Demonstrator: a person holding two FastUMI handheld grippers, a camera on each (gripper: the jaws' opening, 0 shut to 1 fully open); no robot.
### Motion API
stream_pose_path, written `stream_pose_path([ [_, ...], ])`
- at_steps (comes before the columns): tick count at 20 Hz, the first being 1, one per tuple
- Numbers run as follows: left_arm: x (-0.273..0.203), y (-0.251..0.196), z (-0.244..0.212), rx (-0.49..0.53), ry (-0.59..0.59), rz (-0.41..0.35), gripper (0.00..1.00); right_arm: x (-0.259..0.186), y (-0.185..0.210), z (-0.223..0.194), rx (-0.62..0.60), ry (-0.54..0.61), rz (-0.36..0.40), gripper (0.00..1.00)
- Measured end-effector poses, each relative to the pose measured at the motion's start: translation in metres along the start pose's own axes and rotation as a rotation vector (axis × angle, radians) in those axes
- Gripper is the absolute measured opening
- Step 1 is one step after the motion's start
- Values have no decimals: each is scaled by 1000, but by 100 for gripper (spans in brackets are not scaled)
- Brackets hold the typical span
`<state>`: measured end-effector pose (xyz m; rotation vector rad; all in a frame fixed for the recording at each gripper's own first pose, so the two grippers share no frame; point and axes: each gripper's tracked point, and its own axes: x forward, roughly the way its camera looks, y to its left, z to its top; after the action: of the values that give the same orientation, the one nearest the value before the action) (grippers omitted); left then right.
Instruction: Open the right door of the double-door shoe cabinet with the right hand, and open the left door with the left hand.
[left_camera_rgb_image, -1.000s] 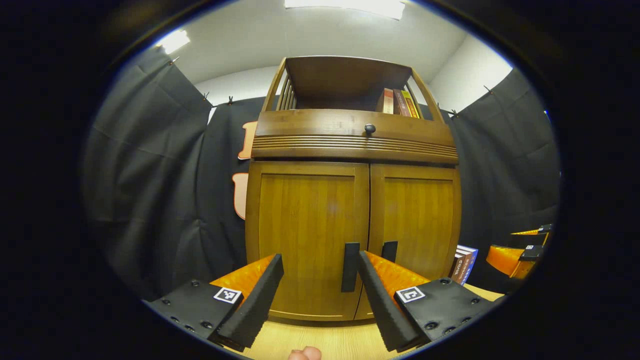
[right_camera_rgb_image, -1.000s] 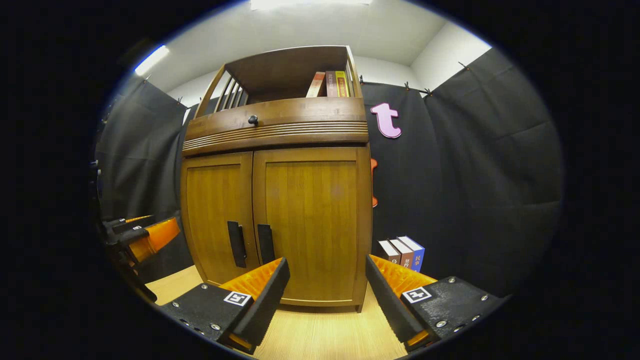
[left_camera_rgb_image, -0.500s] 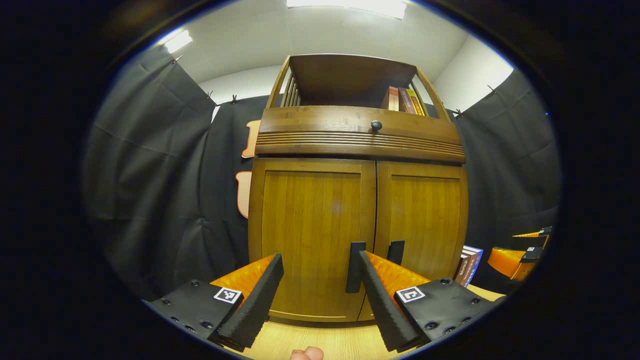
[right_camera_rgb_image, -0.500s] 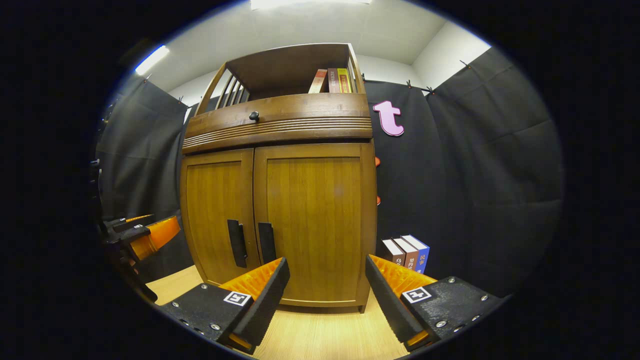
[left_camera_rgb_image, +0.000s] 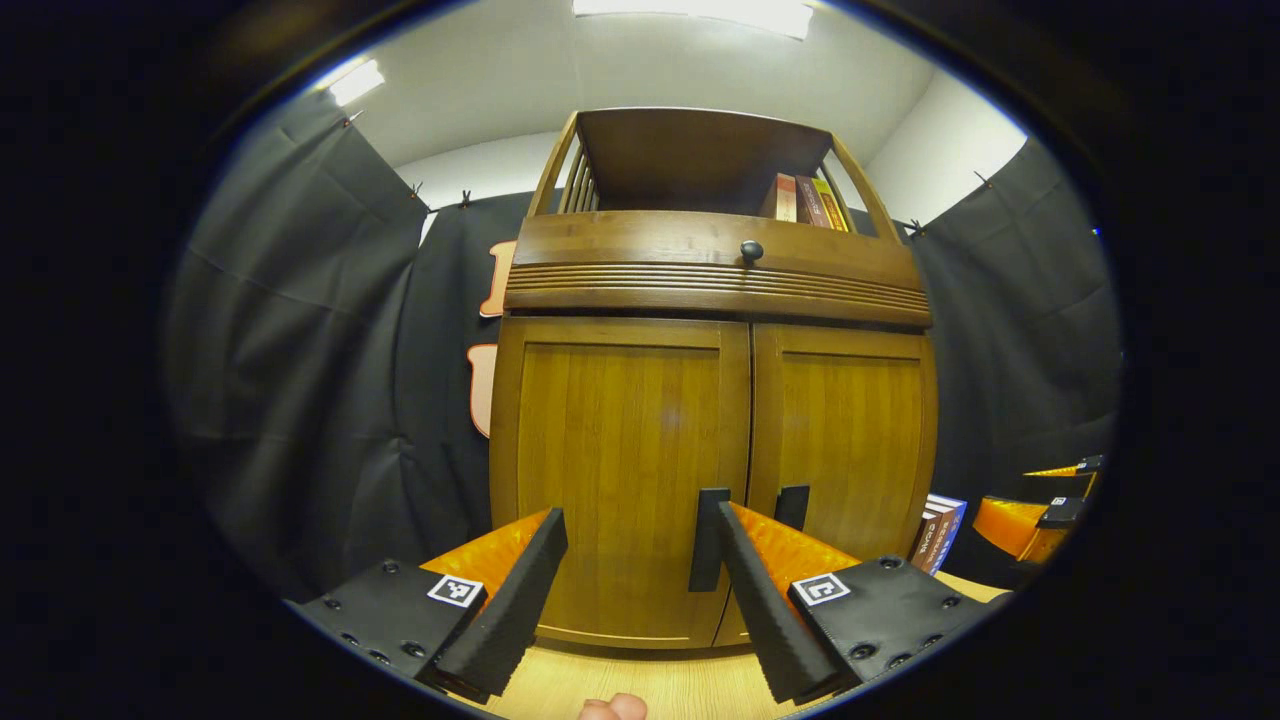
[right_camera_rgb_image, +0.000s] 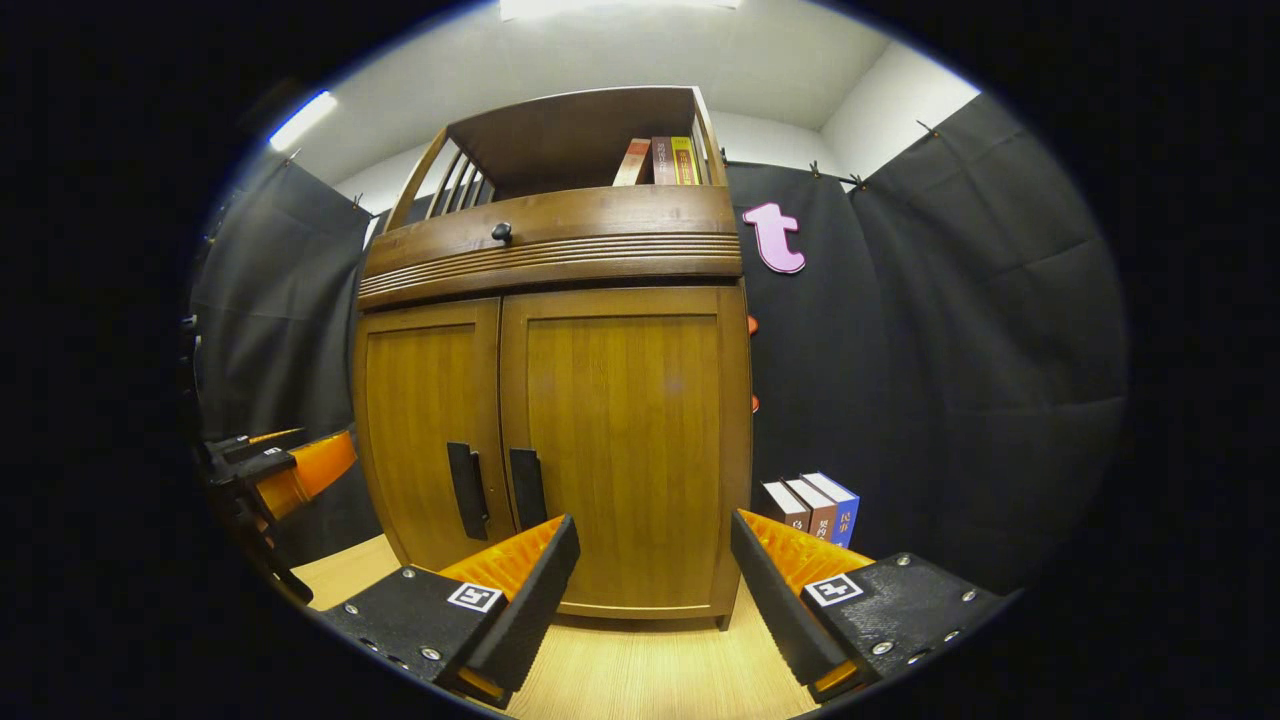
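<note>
Cabinet doors (right_camera_rgb_image: 610, 450) closed; both grippers' fingers (left_camera_rgb_image: 640, 590) (right_camera_rgb_image: 650, 590) spread, empty; book spines illegible

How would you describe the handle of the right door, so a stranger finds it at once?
Find the wooden shoe cabinet with two closed doors. Two dark vertical handles stand close together near the middle seam, low down. The right door handle is the one on the wider-looking door, nearer the books on the floor.

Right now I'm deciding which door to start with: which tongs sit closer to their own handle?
Left. The left tongs, open, have the left door's handle right beside one finger. The right tongs, open, face the panel, with the right door's handle off to their left.
</note>
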<state>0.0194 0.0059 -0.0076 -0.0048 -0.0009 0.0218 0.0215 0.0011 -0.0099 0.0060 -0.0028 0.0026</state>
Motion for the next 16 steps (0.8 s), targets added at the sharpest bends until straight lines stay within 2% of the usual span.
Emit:
stream_pose_path([
  [4, 5, 3, -3, -7, 7, 17, 94, 5, 1, -3, 14, 2, 5, 94],
  [7, 7, 6, -3, -3, 4, 29, 99, 7, 4, -5, 10, 8, 12, 94],
  [10, 10, 13, -2, 7, 1, 41, 99, 8, 8, -8, 4, 13, 24, 94],
  [16, 5, 23, -2, 35, -8, 62, 98, 13, 25, -7, 37, 12, 71, 94],
])
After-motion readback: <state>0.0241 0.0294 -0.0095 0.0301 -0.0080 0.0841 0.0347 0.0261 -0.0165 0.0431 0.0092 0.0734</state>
